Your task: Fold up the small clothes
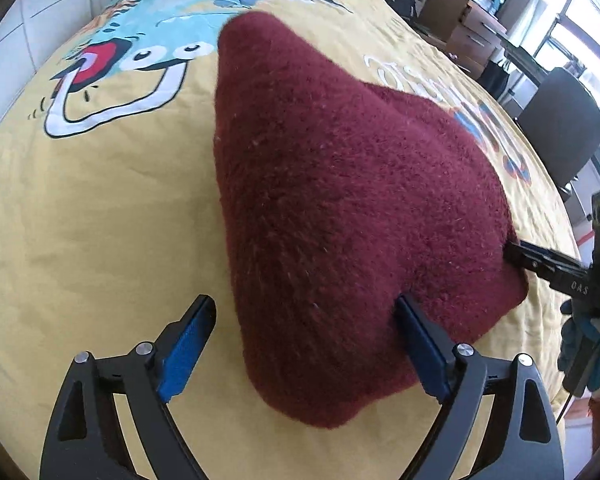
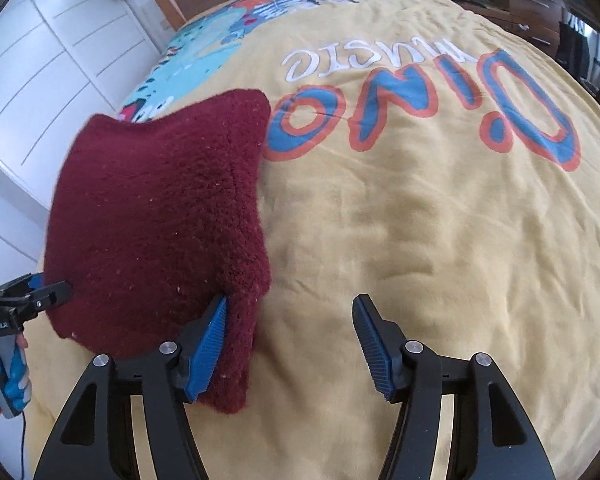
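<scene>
Two sets of tongs are seen low over a bed, both angled down at one maroon knitted garment [image 1: 340,208].

Left tongs [image 1: 304,308]: jaws spread wide, nothing pinched. The garment's near corner lies between the fingers; the right finger [image 1: 420,332] is touching or just beside the knit, the left finger is over bare yellow cover, apart from the cloth.

Right tongs [image 2: 292,312]: jaws spread, nothing pinched. The left finger [image 2: 212,336] is set against the garment's near right edge; the right finger is well clear, over bare cover. In the left wrist view the right tongs' tips are seen at the garment's right edge, with a gloved hand [image 1: 588,344] gripping the handle below.

The garment is lying flat on the yellow bedspread [image 2: 420,240], folded into a thick, roughly triangular or trapezoid pad, narrowing toward the far end.

Further out, a cartoon dinosaur print [image 1: 148,40] and "DINO MUSIC" lettering [image 2: 420,108] are printed on the cover. Beyond the bed, white cupboard doors [image 2: 40,60], stacked cardboard boxes [image 1: 460,20] and a dark chair [image 1: 560,128] are visible.
</scene>
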`<action>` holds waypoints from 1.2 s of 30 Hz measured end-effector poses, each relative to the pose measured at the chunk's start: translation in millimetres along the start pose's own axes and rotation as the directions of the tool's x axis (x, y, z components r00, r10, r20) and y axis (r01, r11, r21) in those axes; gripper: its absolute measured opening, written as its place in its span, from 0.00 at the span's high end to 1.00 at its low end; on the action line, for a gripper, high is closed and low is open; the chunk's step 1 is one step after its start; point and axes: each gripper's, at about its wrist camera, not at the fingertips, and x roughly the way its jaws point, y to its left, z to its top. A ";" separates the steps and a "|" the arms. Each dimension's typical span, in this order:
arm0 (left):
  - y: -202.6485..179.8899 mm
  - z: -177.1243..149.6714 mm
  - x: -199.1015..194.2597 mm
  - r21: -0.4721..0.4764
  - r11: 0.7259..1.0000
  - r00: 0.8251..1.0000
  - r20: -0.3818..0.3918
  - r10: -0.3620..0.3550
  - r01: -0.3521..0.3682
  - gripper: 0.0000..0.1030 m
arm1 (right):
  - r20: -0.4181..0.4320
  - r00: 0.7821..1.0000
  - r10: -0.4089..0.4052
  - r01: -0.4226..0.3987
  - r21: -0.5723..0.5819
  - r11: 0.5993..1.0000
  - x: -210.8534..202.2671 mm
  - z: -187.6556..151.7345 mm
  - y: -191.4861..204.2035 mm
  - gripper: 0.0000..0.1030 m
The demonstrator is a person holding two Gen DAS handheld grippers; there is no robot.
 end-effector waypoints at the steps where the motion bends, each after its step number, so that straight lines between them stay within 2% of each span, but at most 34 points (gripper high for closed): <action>1: -0.6 0.4 -3.7 -0.002 1.000 1.000 0.003 0.005 -0.005 0.15 | 0.004 1.000 -0.003 0.003 0.003 1.000 -3.9 -1.3 0.2 0.38; 5: -6.4 -2.6 -19.4 0.007 1.000 0.999 0.024 0.028 -0.028 0.15 | 0.016 0.999 -0.031 0.031 0.012 0.999 -18.0 -5.3 1.4 0.38; 8: -10.9 -9.0 -31.8 0.008 0.999 0.998 0.044 0.034 -0.034 0.15 | 0.002 0.997 -0.083 0.083 0.018 0.996 -25.7 -11.3 -0.6 0.38; 14: -16.2 -25.5 -59.2 -0.009 0.999 0.995 0.092 0.041 -0.041 0.15 | 0.010 0.994 -0.113 0.112 0.054 0.992 -49.8 -24.7 -3.5 0.38; 20: -10.0 -41.9 -93.0 -0.045 0.998 0.988 0.143 0.060 -0.054 0.15 | 0.063 0.990 -0.128 0.126 0.031 0.992 -88.8 -46.4 22.3 0.37; 24: -8.4 -62.5 -115.1 -0.066 0.996 0.981 0.181 0.077 -0.066 0.15 | 0.123 0.980 -0.158 0.158 0.013 0.987 -116.6 -70.1 48.7 0.37; 26: -9.5 -75.0 -124.1 -0.072 0.994 0.976 0.198 0.091 -0.079 0.15 | 0.156 0.972 -0.178 0.178 0.012 0.984 -130.3 -83.0 61.3 0.36; 31: -13.9 -110.9 -148.1 -0.089 0.988 0.955 0.257 0.145 -0.126 0.15 | 0.248 0.942 -0.226 0.235 -0.005 0.972 -165.2 -116.0 94.5 0.26; 36: -24.3 -142.0 -177.8 -0.100 0.978 0.920 0.333 0.205 -0.182 0.11 | 0.320 0.916 -0.242 0.257 -0.006 0.966 -197.7 -141.8 119.4 0.21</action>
